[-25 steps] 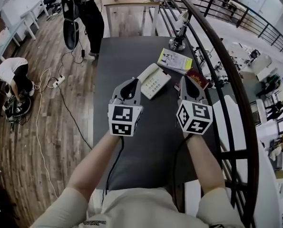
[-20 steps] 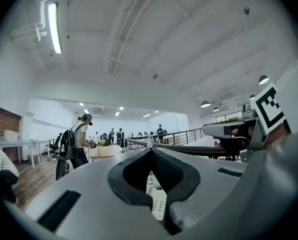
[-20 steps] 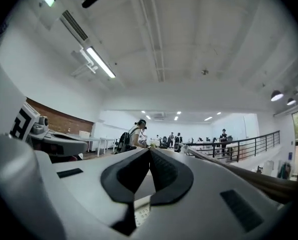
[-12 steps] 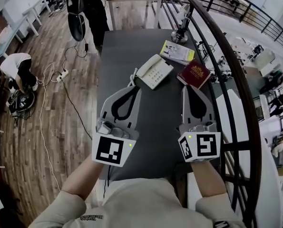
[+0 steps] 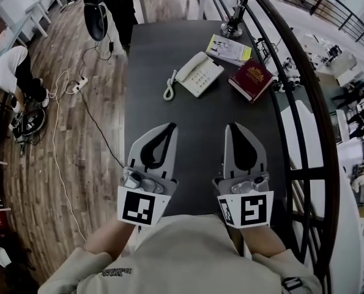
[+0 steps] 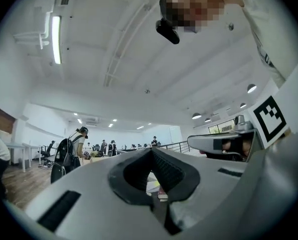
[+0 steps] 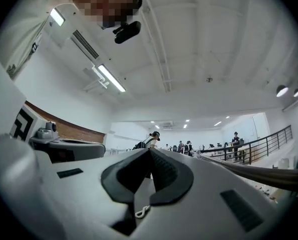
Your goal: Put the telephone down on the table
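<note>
Table (image 5: 160, 48): telephone (image 5: 198, 73) resting; left gripper (image 5: 170, 127) closed; right gripper (image 5: 230, 127) closed

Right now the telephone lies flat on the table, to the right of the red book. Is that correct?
No. The head view shows the telephone to the left of the red book; it does lie flat on the table.

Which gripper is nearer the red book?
Right. The right gripper sits below the red book in the head view, almost in line with it; the left gripper is further off to the left. Neither touches it.
</note>
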